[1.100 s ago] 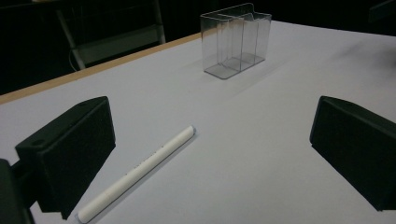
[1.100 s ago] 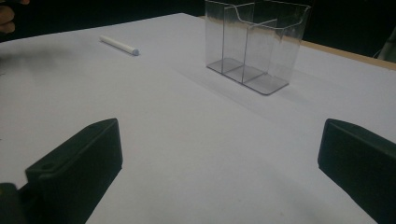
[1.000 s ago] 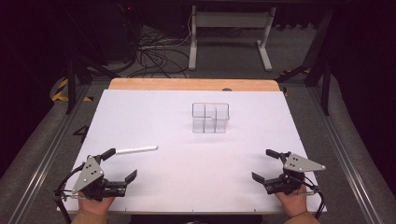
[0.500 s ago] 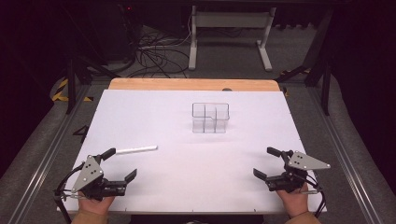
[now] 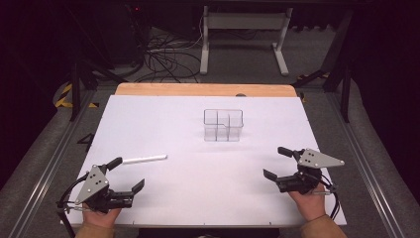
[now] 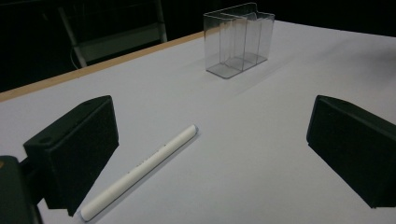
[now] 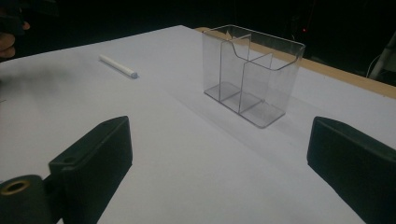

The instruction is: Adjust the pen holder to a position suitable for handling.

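White pen (image 5: 144, 159) lies flat on worktop (image 5: 198, 163), just beside left gripper (image 5: 127, 173), jaws apart, empty. Right gripper (image 5: 277, 162) jaws wide, just been closing slightly, nothing between. Clear organizer (image 5: 223, 125) upright mid-worktop
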Tool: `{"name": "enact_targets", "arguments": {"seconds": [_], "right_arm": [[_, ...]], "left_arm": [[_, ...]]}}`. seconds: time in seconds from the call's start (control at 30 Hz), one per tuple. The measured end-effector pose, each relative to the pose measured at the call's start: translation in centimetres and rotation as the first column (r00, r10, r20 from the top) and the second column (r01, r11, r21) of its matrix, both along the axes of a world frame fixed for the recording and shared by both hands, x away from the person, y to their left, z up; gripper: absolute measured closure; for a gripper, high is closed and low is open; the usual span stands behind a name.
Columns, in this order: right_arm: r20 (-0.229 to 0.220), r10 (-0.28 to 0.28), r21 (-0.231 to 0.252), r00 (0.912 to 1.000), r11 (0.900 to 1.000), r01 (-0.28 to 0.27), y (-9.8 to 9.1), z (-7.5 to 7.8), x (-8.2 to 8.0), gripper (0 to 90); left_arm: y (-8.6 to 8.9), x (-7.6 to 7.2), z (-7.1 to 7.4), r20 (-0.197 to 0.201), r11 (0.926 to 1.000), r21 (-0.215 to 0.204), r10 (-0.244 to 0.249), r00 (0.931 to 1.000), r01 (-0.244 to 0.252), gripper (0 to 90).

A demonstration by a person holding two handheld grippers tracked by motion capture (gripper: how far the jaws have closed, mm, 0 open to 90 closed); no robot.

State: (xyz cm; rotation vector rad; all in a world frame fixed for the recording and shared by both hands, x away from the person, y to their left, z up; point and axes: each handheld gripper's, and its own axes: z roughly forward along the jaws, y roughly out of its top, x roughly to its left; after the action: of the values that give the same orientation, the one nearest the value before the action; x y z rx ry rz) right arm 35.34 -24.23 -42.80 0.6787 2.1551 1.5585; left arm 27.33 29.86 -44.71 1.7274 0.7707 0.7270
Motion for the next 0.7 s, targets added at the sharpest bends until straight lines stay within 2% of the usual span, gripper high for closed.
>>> {"name": "enact_targets", "arguments": {"seconds": [0.37, 0.7], "right_arm": [[0.015, 0.036, -0.045, 0.9992, 0.9984, -0.036, 1.5, 1.6, 1.0, 8.0], [0.033, 0.058, -0.052, 0.9978, 0.9971, -0.056, 2.3, 2.7, 1.6, 9.6]], "left_arm": [[0.1, 0.0, 0.0, -0.003, 1.0, -0.001, 0.003, 1.0, -0.003, 3.1], [0.1, -0.1, 0.0, -0.001, 1.0, -0.004, 0.005, 1.0, -0.005, 3.1]]}}
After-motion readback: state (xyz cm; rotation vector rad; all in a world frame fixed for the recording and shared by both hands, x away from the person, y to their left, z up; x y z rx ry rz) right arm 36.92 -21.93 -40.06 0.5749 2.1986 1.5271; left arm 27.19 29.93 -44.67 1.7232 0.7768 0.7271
